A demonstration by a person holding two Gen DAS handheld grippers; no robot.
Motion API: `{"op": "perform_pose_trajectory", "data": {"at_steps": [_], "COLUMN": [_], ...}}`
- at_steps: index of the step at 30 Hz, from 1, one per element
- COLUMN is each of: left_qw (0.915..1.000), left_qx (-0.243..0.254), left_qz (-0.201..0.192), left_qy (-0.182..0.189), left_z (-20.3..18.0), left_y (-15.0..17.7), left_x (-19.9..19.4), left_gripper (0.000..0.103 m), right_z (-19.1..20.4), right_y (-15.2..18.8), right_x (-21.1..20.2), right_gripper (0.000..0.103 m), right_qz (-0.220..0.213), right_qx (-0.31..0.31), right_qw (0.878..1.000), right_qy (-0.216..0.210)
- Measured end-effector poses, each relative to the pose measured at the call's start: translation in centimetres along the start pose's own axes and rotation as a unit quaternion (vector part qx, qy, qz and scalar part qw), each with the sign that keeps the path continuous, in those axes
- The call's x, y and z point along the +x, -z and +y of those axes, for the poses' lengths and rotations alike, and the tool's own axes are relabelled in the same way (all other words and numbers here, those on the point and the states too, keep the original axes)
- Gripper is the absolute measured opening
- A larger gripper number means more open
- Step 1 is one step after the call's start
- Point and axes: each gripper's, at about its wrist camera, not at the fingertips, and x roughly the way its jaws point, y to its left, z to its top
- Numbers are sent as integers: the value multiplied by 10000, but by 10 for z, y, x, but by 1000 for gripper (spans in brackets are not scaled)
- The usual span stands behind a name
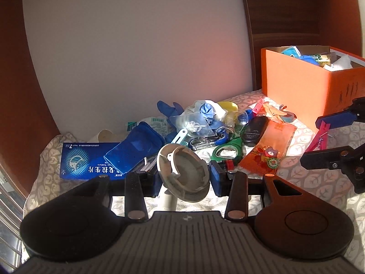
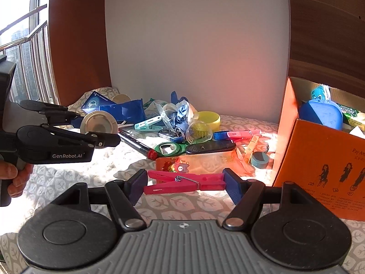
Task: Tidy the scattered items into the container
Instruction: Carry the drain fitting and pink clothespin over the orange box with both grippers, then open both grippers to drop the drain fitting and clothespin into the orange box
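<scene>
Right wrist view: pink clothespin (image 2: 184, 182) lies crosswise, gripped end to end by right hand-held gripper (image 2: 185, 182)
Left hand-held gripper (image 1: 186, 175) clamps a tilted grey disc (image 1: 184, 173); orange box (image 2: 319, 171) stands right; clutter beyond.

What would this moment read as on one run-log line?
left claw: shut on round grey lid | right claw: shut on pink clothespin | orange box: partly filled | pile: remains on cloth

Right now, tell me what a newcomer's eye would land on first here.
The orange cardboard box at the right, already part filled. Next, the colourful clutter heaped mid-cloth, around a green bottle opener. Up close, the right gripper clamps a pink clothespin lengthwise, and the left gripper holds a round grey cap.
</scene>
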Motion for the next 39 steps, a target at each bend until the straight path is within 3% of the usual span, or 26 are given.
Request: {"op": "perform_pose_trajectory", "data": {"at_steps": [13, 23, 27, 31, 36, 39], "left_qw": [9984, 9906, 9856, 9751, 9704, 9731], "left_qx": [360, 405, 343, -86, -114, -26], "left_qz": [-386, -887, -871, -583, -440, -374], "left_qy": [213, 963, 1407, 2136, 2373, 2275], "left_z": [-39, -94, -120, -138, -158, -169], "left_y": [-45, -108, -130, -147, -152, -156], "left_x": [4, 16, 31, 57, 79, 91], "left_gripper": [41, 41, 41, 41, 41, 41], "right_z": [-30, -91, -125, -155, -191, -210], "right_y": [-26, -44, -45, -42, -35, -32], "right_x": [-43, -88, -100, -107, -107, -104], "right_gripper": [71, 71, 71, 71, 71, 71], "right_qz": [-431, -757, -788, -770, -763, -729], "right_qx": [-277, -255, -103, 71, 362, 460], "right_qw": [9980, 9911, 9878, 9843, 9805, 9782], "right_qy": [366, 1069, 1341, 1584, 1775, 1887]}}
